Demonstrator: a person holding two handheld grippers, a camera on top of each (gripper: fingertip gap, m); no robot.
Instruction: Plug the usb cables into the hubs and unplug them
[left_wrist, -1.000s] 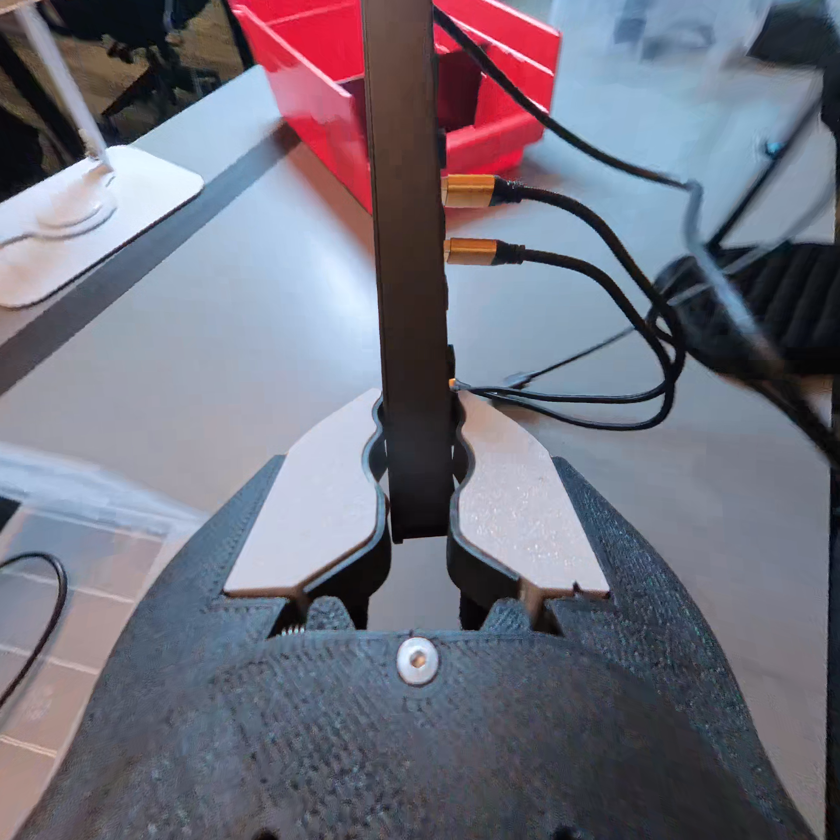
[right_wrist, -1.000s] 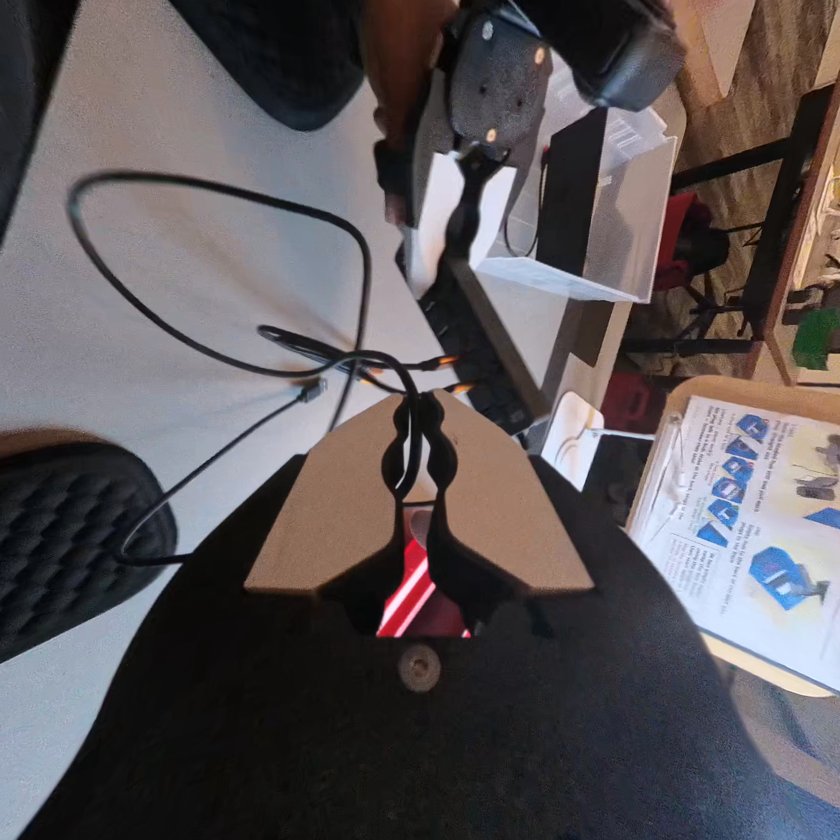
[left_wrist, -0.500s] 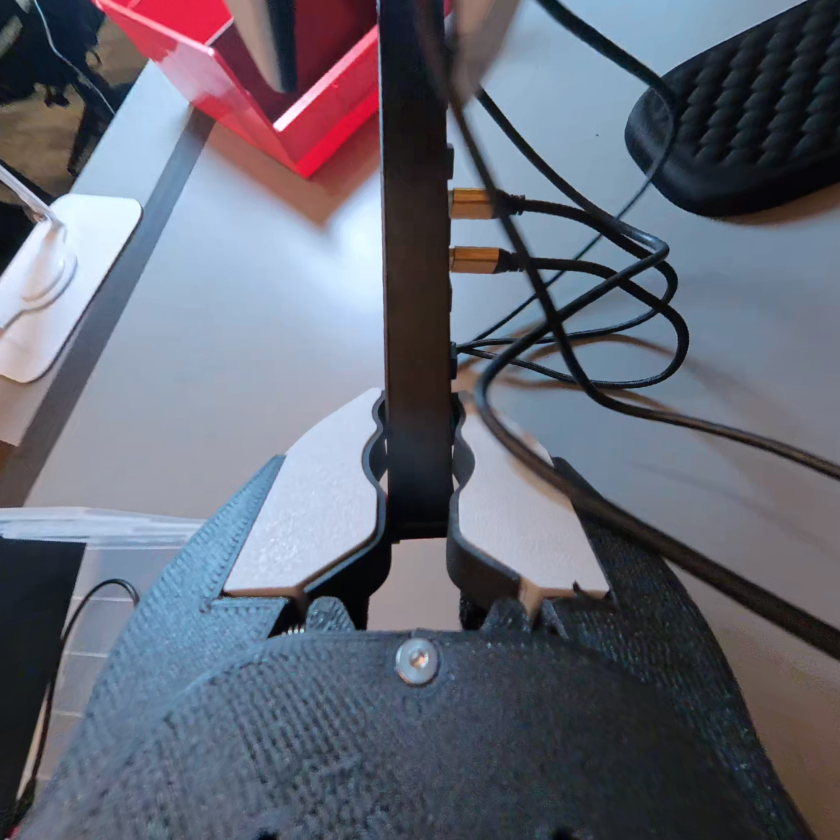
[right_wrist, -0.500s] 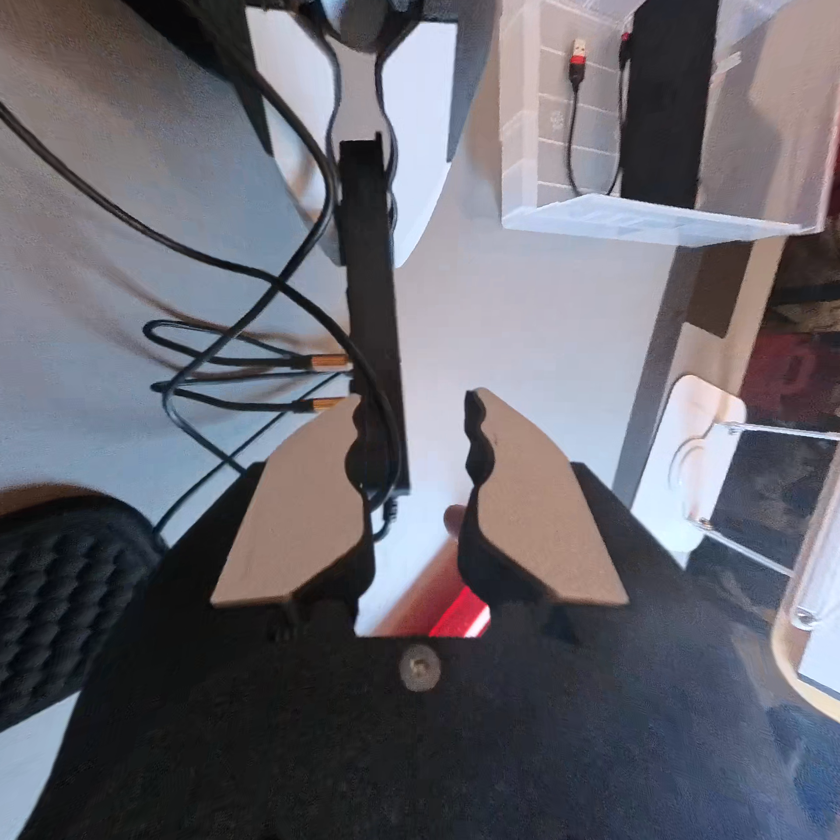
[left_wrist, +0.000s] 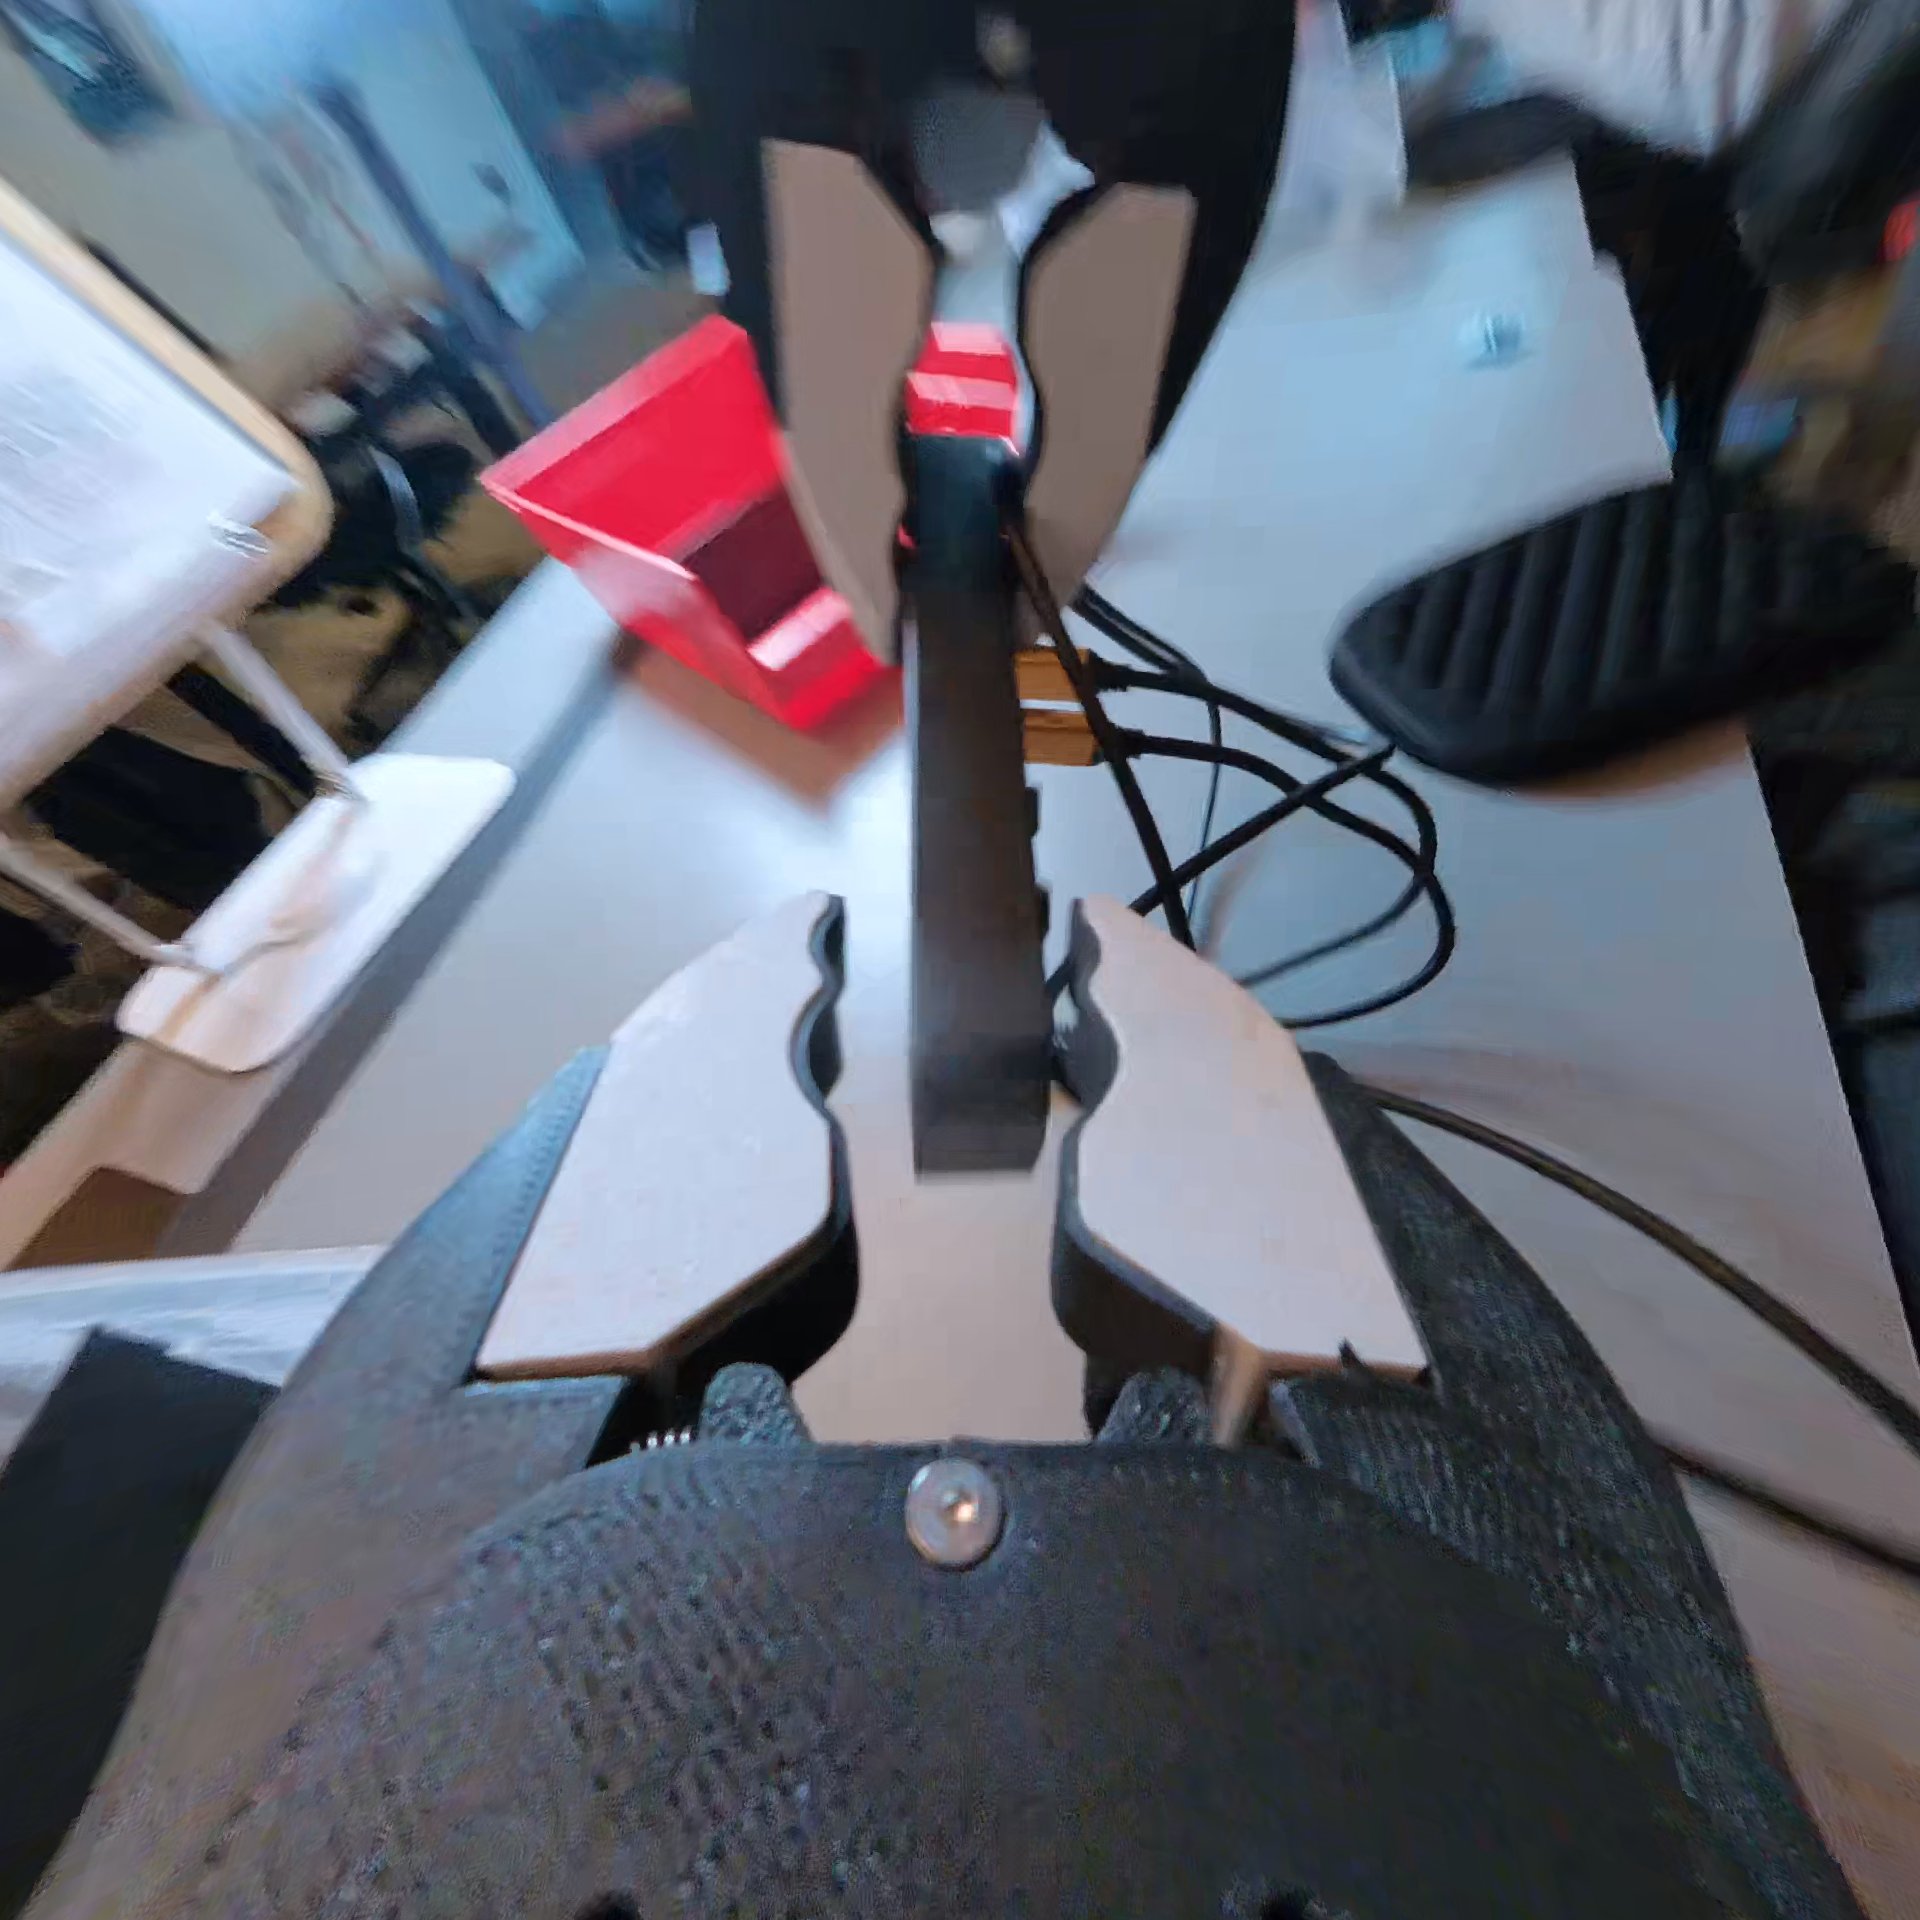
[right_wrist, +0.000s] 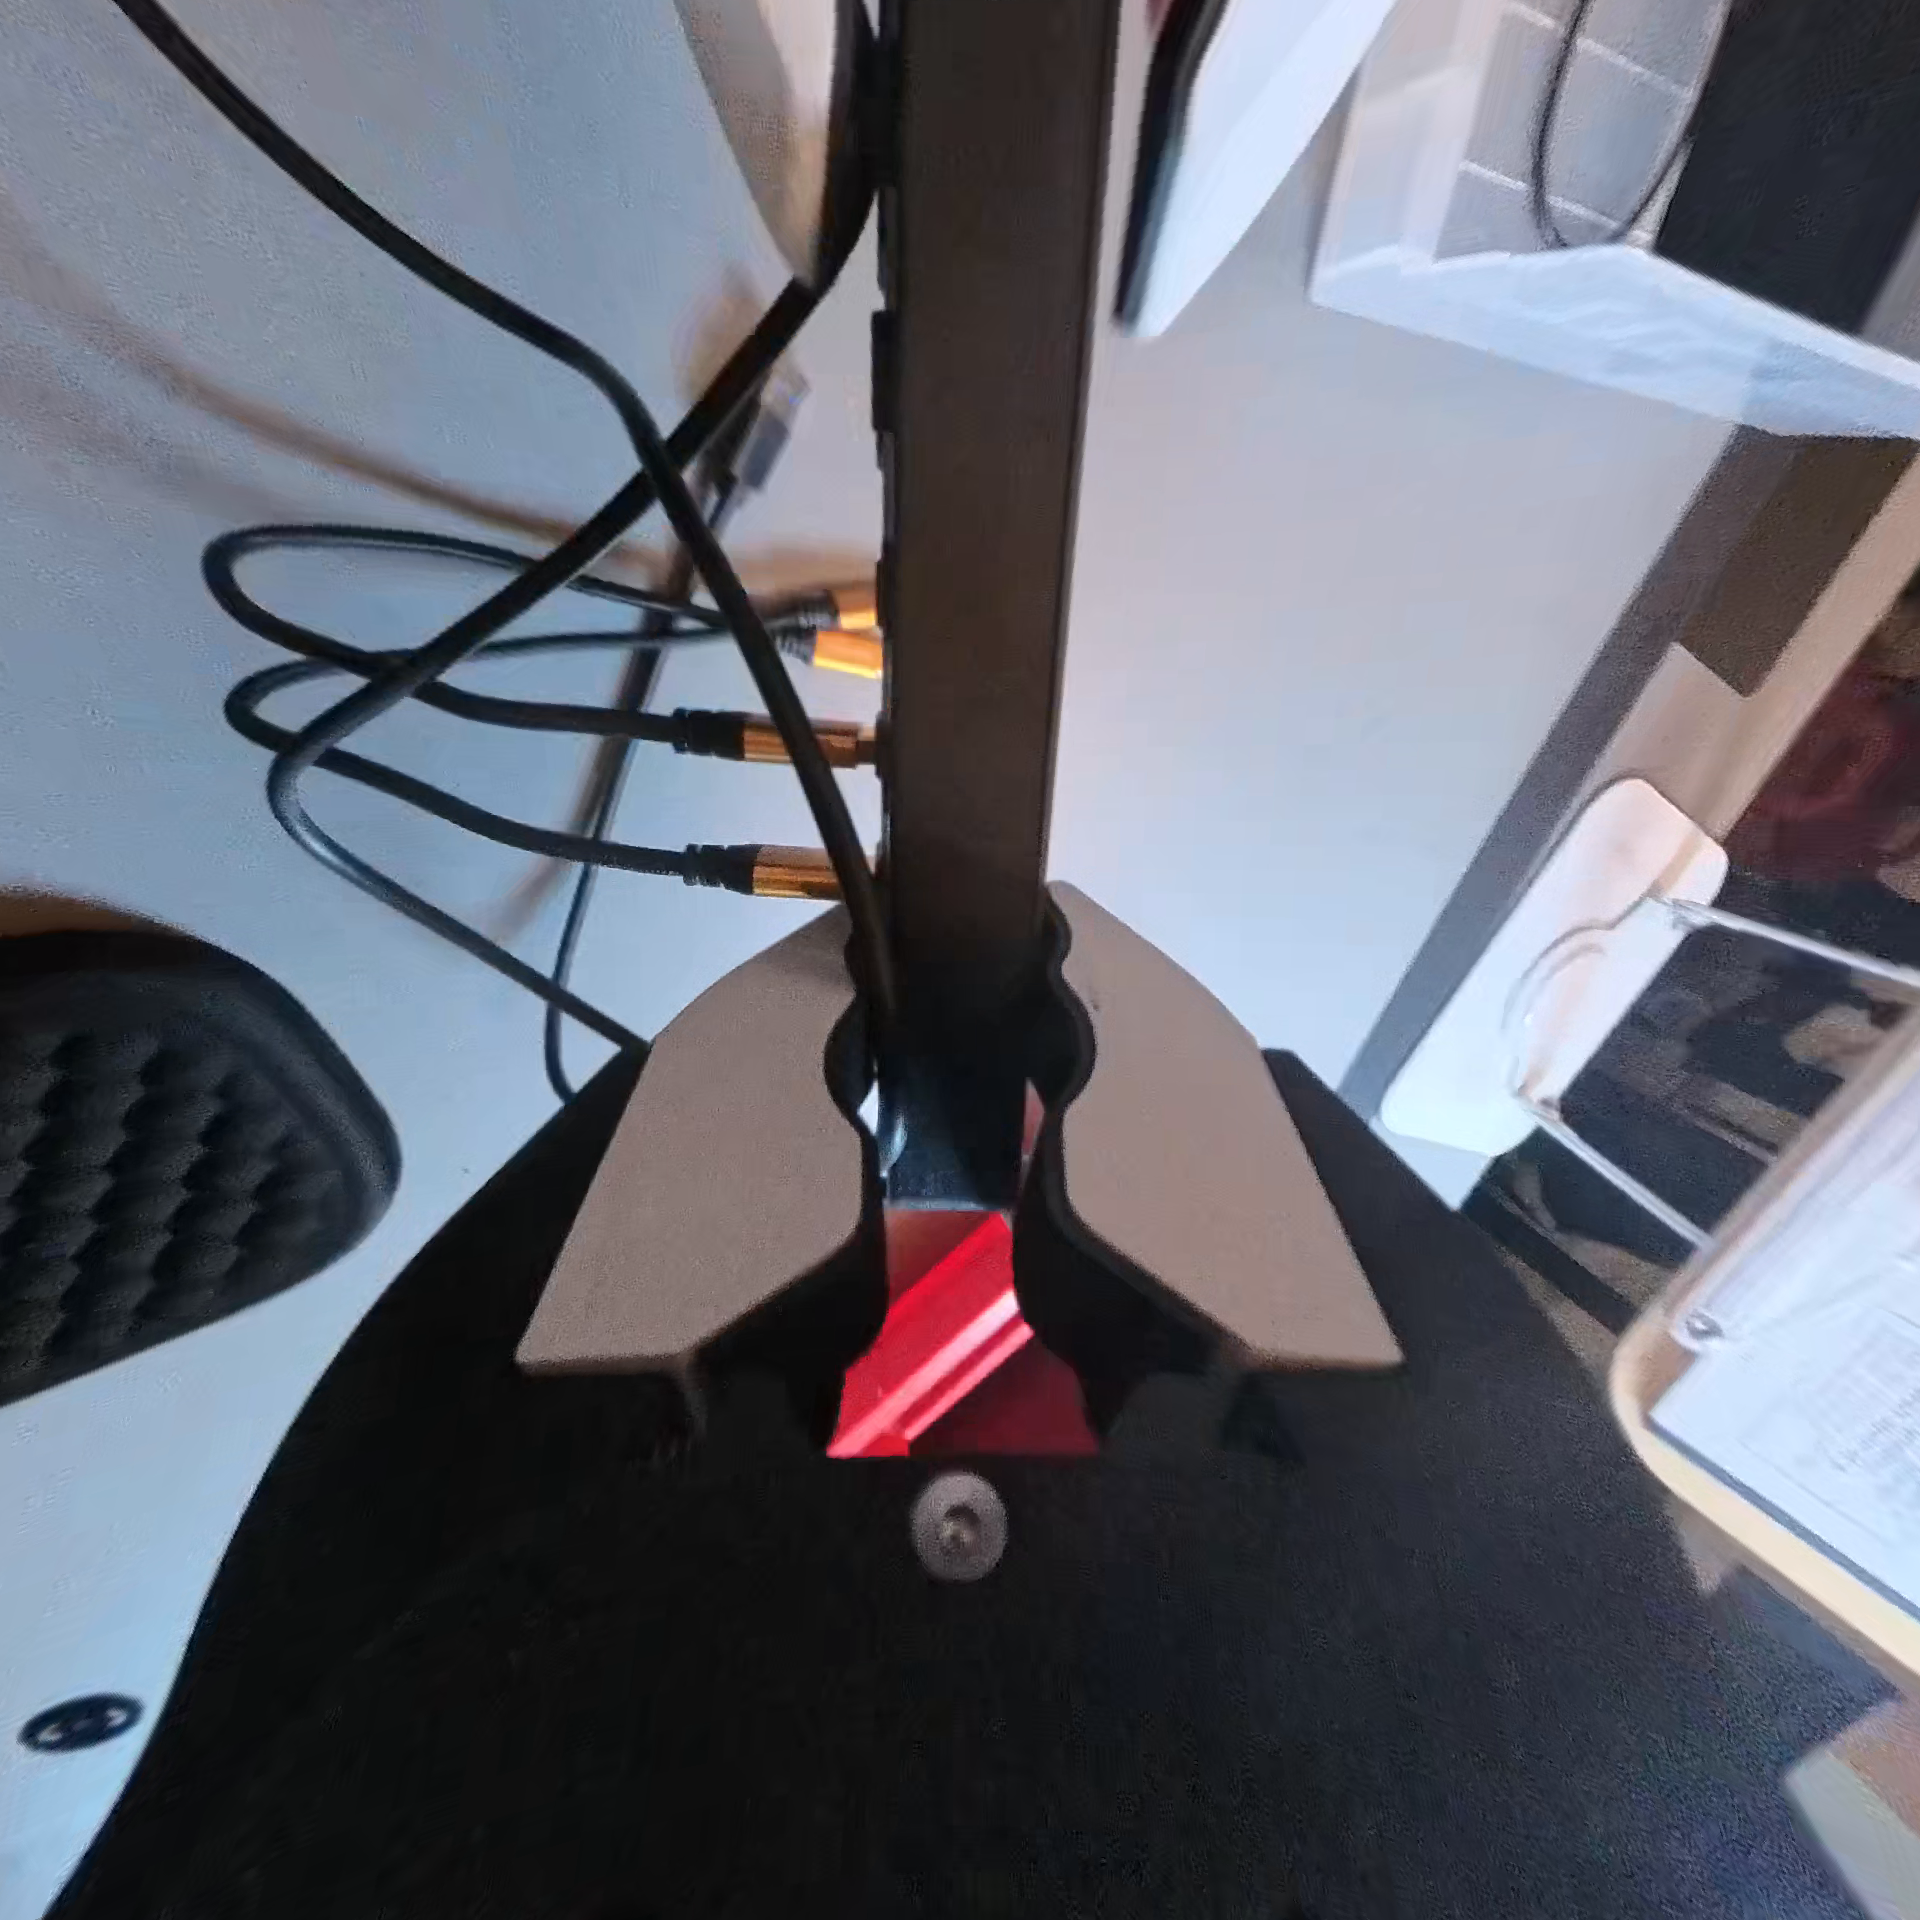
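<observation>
Handover of the hub between grippers, caught mid-exchange.

Left gripper (left_wrist: 956, 925): half a second ago its fingers were clamped on the near end of the black hub (left_wrist: 971, 883); now they stand apart with clear gaps on both sides, the hub end between them and not squeezed. Whether it brushes the right-hand finger cannot be told through the motion blur.

Right gripper (right_wrist: 954, 935): half a second ago it was spread wide beside the hub's far end; now its fingers are closed on that end, pinching the hub body. A black cord (right_wrist: 727, 540) runs down along the hub into the same pinch on one side; whether it is trapped or merely alongside is unclear. In the left wrist view the right gripper (left_wrist: 961, 447) shows at the far end, over the red bin (left_wrist: 675, 540).

Hub position: held above the grey desk (left_wrist: 644, 831), near the desk's far edge by the red bin, spanning between the two grippers. Two cables with gold plugs (right_wrist: 790, 871) are seated in ports along one side; their loops lie on the desk toward the black wrist pad (left_wrist: 1621, 634). A loose plug end (right_wrist: 769, 436) hangs farther along.

Judgement: the hub's support has passed to the right gripper, freeing the left to pull the seated plugs or fetch the loose one. Risk: cord caught in the pinch may drag.
</observation>
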